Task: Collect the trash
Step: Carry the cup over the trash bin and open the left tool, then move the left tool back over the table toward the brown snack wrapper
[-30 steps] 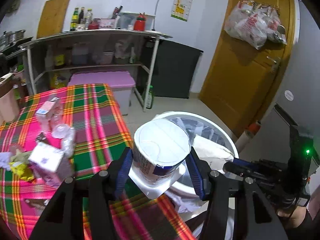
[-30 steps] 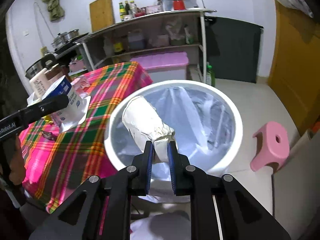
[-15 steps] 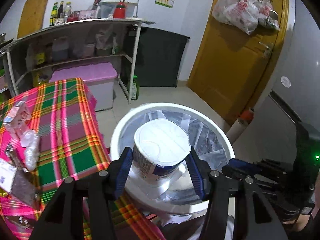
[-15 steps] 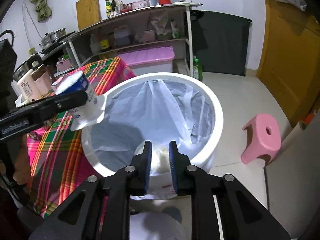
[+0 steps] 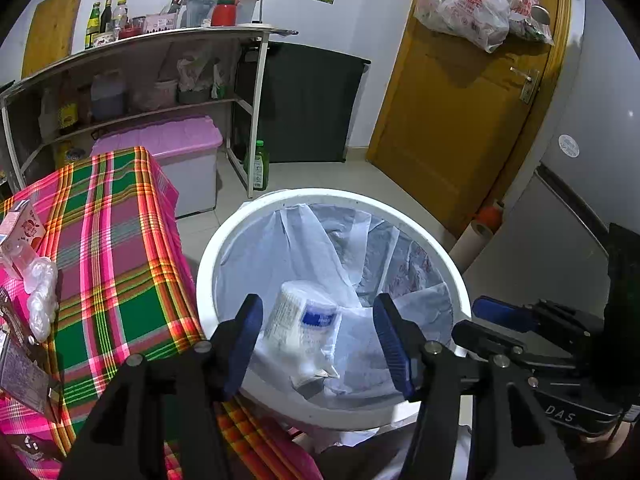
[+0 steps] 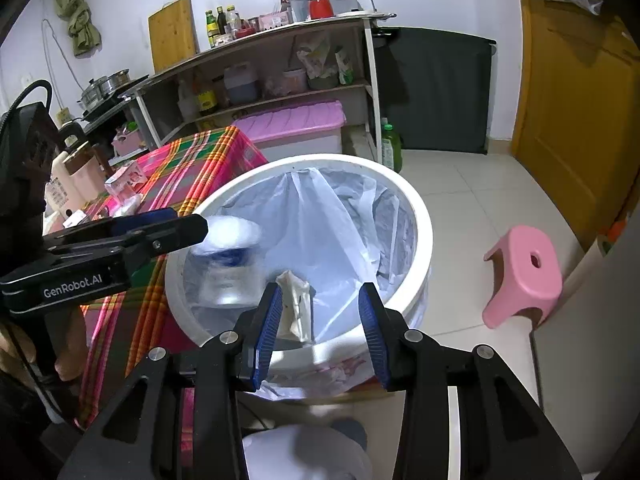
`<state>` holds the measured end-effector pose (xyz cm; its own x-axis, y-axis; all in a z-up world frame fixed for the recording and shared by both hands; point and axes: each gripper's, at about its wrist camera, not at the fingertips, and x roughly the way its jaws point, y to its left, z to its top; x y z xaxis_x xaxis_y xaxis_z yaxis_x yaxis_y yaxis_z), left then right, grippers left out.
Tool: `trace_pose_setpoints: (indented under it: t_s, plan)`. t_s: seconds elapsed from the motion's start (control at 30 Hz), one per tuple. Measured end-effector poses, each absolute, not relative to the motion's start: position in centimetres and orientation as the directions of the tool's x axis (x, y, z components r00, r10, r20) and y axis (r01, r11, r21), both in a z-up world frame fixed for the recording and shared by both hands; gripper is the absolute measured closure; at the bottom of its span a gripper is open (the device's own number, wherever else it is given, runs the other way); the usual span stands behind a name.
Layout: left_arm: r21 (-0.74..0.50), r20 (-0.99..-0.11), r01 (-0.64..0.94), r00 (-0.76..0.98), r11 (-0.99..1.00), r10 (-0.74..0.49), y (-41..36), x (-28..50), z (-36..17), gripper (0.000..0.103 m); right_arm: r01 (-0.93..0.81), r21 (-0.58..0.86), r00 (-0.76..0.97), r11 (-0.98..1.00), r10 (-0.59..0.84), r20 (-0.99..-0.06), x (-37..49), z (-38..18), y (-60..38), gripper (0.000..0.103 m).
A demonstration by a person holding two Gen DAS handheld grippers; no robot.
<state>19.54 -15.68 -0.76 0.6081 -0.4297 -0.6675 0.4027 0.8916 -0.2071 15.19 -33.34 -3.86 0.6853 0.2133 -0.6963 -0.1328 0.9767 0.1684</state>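
Behind us a cluttered shelf unit [image 5: 152, 76] runs along the wall beside a brown door [image 5: 460, 112], and a pink stool [image 6: 524, 276] stands on the tiled floor. Our white bin [image 5: 456, 292], lined with a thin bag, sits against the counter [image 5: 116, 264] with its plaid cloth.

Our left gripper [image 5: 318, 336] hangs over the bin's near rim, pointing down into it. Its jaws have just been opening and now stand wide apart, with the white cup [image 5: 300, 328] between them but clear of both pads; it looks blurred and tipped, its long axis leaning away from us, so we judge it is dropping into the liner. Our right gripper [image 6: 320, 320] hovers over the same rim from the other side, also angled down. Its jaws have just been opening too, and nothing is clamped: the crumpled paper [image 6: 296, 304] lies below in the bag, just beside the left pad in our view.

Both pieces are in or entering the bin, so the coming move turns on what is left. More trash lies on the counter: a pink carton [image 5: 22, 224], a crushed clear bottle [image 5: 40, 296] and a packet at the near edge [image 5: 24, 376]. All of it lies to the left of the bin, on the left gripper's side, so we judge the left hand nearer for the next pick; it would have to swing left and level out over the cloth.
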Motion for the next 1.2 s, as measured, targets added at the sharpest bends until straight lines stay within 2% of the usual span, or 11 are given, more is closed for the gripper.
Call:
trace_pose_setpoints:
  t_s: [0.63,1.2]
  plan:
    - [-0.221,-0.628,0.351,0.662,0.91,-0.408,-12.6,16.3,0.8,0.042,-0.197,0.163,0.706,0.967,0.255,-0.661,13.4,-1.8,-30.8,0.062]
    - [-0.234,-0.607,0.214,0.73,0.948,-0.314,-6.3,10.8,0.5,0.042,-0.387,0.207,0.658,0.898,0.426,-0.62,11.1,-0.9,-24.9,0.057]
